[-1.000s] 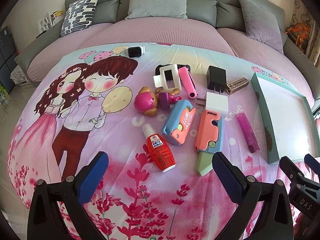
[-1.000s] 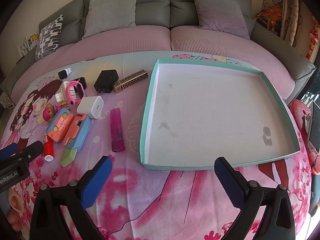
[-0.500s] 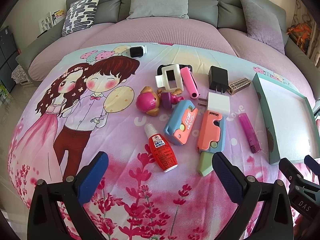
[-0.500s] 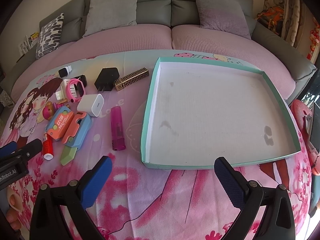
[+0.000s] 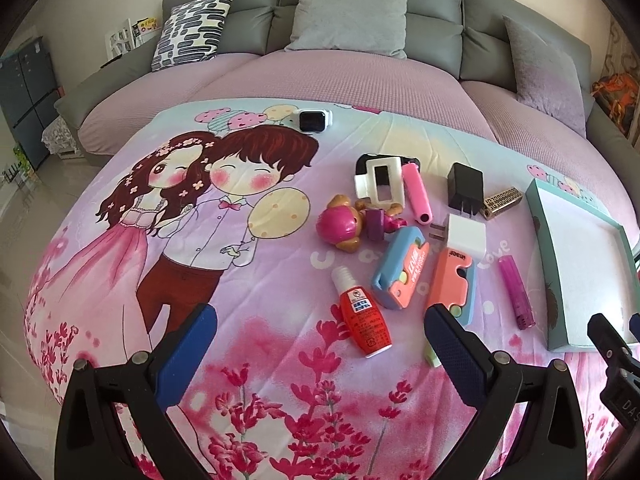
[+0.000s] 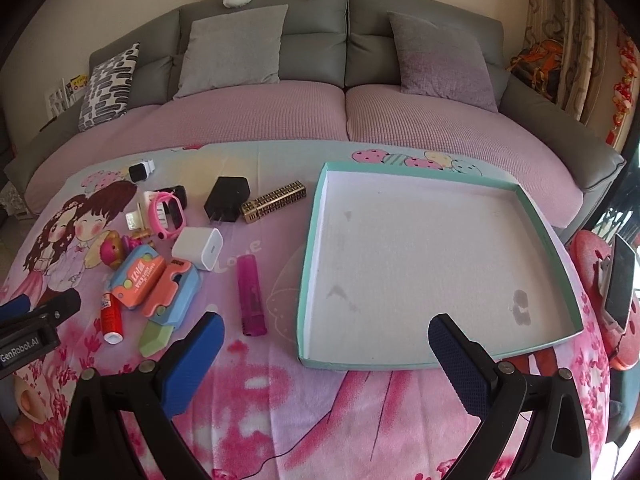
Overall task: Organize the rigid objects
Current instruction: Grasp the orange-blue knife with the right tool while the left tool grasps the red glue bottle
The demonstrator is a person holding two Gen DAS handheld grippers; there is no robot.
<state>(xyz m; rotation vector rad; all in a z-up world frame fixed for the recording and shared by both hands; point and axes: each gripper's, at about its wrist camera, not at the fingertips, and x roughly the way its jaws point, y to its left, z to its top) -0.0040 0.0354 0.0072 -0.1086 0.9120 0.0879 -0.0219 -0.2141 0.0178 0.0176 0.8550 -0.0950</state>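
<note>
Pulling back and rising over the last second, left gripper [image 5: 320, 332] and right gripper [image 6: 326, 334] both gaping wide, gripping nothing; red glue bottle [image 5: 362, 320] and neighbouring clutter lying beside the bare teal tray [image 6: 310, 280], sorting not yet begun.

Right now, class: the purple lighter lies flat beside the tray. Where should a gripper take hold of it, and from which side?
Grip the purple lighter across its narrow width, near mid-body, coming straight down from above. It lies flat on the blanket, long and slim, with free cloth on both long sides; the tray wall stands apart, so fingers likely fit.
</note>
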